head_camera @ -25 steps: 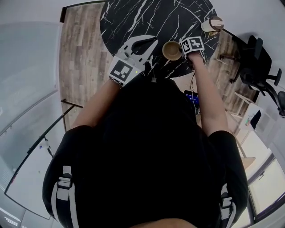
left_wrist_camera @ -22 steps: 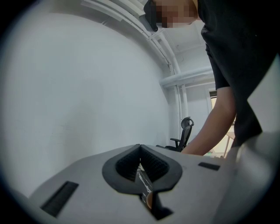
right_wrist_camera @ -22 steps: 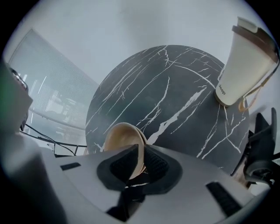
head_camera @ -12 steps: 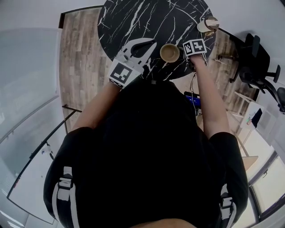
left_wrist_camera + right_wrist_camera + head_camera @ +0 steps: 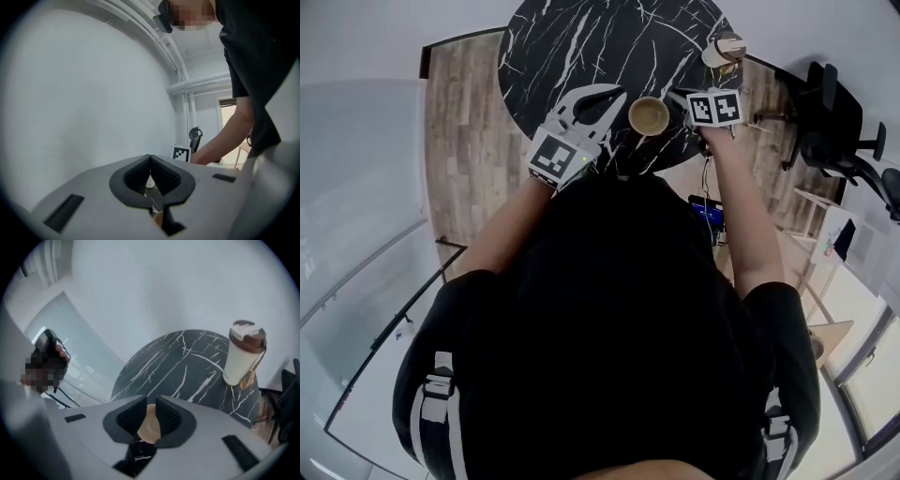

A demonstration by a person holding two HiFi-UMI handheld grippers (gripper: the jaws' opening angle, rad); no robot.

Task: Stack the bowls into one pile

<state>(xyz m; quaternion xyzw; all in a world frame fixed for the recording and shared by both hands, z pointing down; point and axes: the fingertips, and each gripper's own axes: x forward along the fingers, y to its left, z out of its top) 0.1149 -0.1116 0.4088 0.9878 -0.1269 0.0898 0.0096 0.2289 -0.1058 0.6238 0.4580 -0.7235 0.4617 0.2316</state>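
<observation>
Right gripper [image 5: 150, 401] is open by a narrow gap. Its jaws have just been opening, and the pads aren't pressing on anything. Through the gap I can see the tan bowl [image 5: 649, 115] below, so I judge it released, not held. Left gripper [image 5: 150, 159] is closed tight, pads meeting, nothing in it.

The bowl stands upright on the black marble table [image 5: 581, 37], at about 5 o'clock on the round top, on my near side. My left gripper is near it at its 9 o'clock and my right is just beside it at its 3 o'clock. I can't tell from here whether it's one bowl or several already nested, and I see no other bowl on the table.

What could go wrong:
- My right jaw tips are close to the rim. If I drift sideways instead of pulling clear, a tip could hook the rim and tip the bowl or drag it toward the near edge.
- The tall lidded cup [image 5: 722, 49] stands at about 1 o'clock from the bowl, out by the table's edge. A careless swing of my right arm could topple it.
- My left gripper, being closed, can only shove if it comes in.
</observation>
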